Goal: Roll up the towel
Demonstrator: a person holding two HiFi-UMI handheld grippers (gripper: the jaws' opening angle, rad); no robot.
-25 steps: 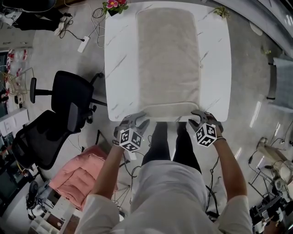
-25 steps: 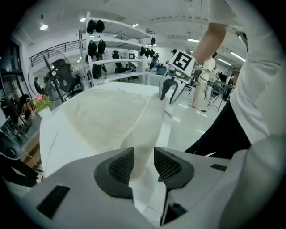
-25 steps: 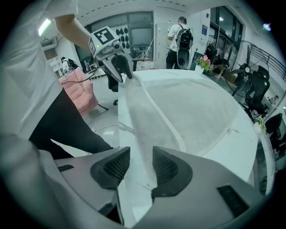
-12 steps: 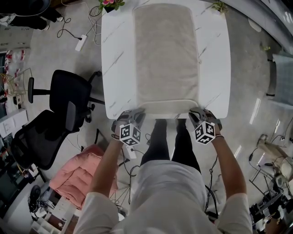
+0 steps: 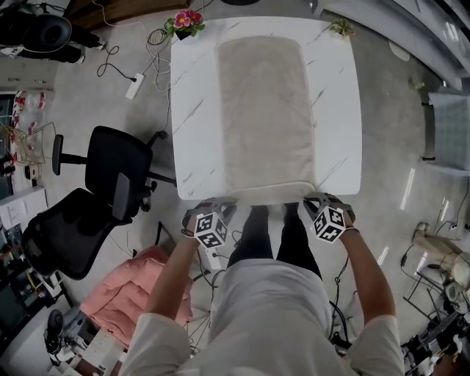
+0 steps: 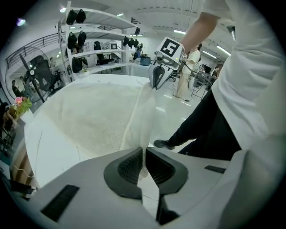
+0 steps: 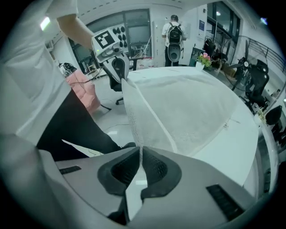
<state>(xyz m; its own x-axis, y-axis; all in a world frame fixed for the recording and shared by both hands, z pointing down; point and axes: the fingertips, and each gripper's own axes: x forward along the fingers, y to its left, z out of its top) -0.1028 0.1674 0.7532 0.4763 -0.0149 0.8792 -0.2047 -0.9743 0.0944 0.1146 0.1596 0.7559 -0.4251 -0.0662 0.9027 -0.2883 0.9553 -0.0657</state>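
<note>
A beige towel (image 5: 266,110) lies lengthwise along the white marble table (image 5: 194,110). Its near hem is raised off the table's front edge and stretched between both grippers. My left gripper (image 5: 222,208) holds the hem's left corner and my right gripper (image 5: 313,200) holds the right corner. In the left gripper view the jaws (image 6: 144,159) have just been closing and now pinch the towel (image 6: 98,116) edge, with the right gripper (image 6: 156,80) at the hem's far end. In the right gripper view the jaws (image 7: 140,157) have likewise just closed on the towel (image 7: 187,112). The left gripper (image 7: 117,67) shows beyond it.
A flower pot (image 5: 185,20) stands on the table's far left corner and a small plant (image 5: 339,28) on the far right one. Two black office chairs (image 5: 110,172) and a pink cushion (image 5: 139,294) are on the floor to the left. The person's legs stand against the front edge.
Both grippers went from open beside the towel's near hem to shut on its two corners. The hem now stands slightly lifted at the table's front edge.
</note>
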